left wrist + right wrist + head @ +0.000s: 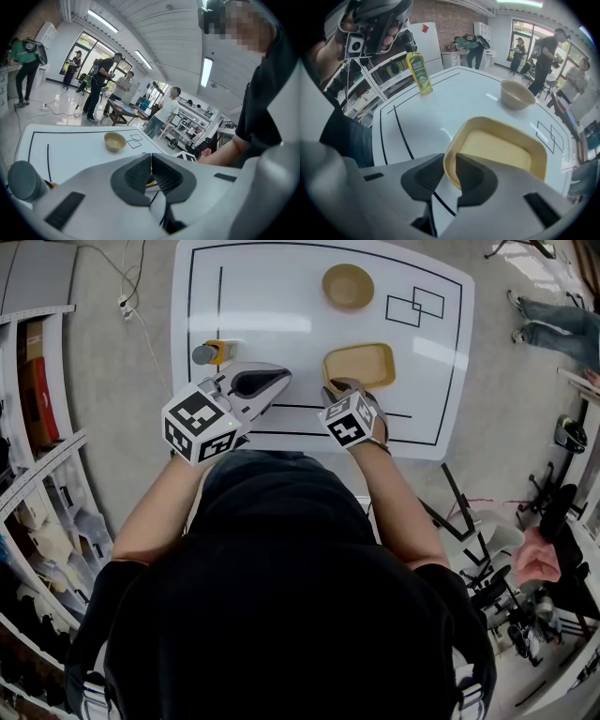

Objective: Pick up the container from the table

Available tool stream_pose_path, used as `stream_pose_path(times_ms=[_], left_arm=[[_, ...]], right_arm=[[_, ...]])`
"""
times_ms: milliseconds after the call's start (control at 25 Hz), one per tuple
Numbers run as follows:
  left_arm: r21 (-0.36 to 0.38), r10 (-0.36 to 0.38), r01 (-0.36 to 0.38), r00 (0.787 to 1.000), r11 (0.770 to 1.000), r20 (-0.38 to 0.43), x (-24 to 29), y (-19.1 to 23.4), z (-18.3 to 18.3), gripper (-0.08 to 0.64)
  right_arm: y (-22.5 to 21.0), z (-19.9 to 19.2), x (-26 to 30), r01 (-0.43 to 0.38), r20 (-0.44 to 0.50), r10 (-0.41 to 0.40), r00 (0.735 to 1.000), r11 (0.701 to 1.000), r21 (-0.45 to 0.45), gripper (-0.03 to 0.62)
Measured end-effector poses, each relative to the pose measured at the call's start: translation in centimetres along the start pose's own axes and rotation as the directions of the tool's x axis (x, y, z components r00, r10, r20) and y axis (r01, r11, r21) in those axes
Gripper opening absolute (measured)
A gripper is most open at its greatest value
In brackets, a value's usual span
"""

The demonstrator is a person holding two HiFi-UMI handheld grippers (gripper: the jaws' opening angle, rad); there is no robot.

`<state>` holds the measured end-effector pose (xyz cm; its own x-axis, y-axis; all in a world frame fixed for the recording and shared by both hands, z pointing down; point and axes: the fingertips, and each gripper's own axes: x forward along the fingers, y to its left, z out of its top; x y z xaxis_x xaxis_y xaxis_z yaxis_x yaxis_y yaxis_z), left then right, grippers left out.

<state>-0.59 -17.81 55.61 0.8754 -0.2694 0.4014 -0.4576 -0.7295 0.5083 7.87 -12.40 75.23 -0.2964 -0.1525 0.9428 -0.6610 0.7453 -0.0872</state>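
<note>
A shallow yellow rectangular container [358,365] lies on the white table [272,296] just in front of me. My right gripper [333,390] points steeply down at the container's near left corner. In the right gripper view the container [501,147] has its rim caught in my right gripper [450,176], one pad outside the wall and one inside, both against it. My left gripper [281,379] hovers to the left of the container, over the table's near edge. In its own view my left gripper [151,171] is shut, pads together with nothing between them.
A round tan bowl [348,286] stands farther back on the table, near two outlined squares. A yellow bottle [214,353] with a grey cap stands at the left, close to my left gripper. Shelving runs along the left; people stand about in the room.
</note>
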Motion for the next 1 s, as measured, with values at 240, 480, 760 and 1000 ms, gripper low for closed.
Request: stream_pose_path(times_ms=[240, 480, 760, 1000], left_arm=[[0.001, 0.002, -0.002, 1.0, 1.0, 0.002, -0.1, -0.1, -0.1, 0.009], [0.001, -0.002, 0.002, 1.0, 1.0, -0.001, 0.1, -0.2, -0.1, 0.009], [0.01, -0.003, 0.003, 1.0, 1.0, -0.003, 0.0, -0.6, 0.0, 0.009], [0.018, -0.003, 0.003, 1.0, 1.0, -0.004, -0.2, -0.8, 0.0, 0.009]], right_arm=[[0.2, 0.1, -0.1, 0.01, 0.01, -0.01, 1.0, 1.0, -0.001, 0.058], [0.1, -0.2, -0.1, 0.019, 0.005, -0.019, 1.0, 1.0, -0.006, 0.048], [-0.1, -0.4, -0.6, 0.034, 0.004, -0.034, 0.999, 0.999, -0.012, 0.041], [-0.3, -0.7, -1.1, 0.053, 0.002, -0.053, 0.999, 0.998, -0.023, 0.035]])
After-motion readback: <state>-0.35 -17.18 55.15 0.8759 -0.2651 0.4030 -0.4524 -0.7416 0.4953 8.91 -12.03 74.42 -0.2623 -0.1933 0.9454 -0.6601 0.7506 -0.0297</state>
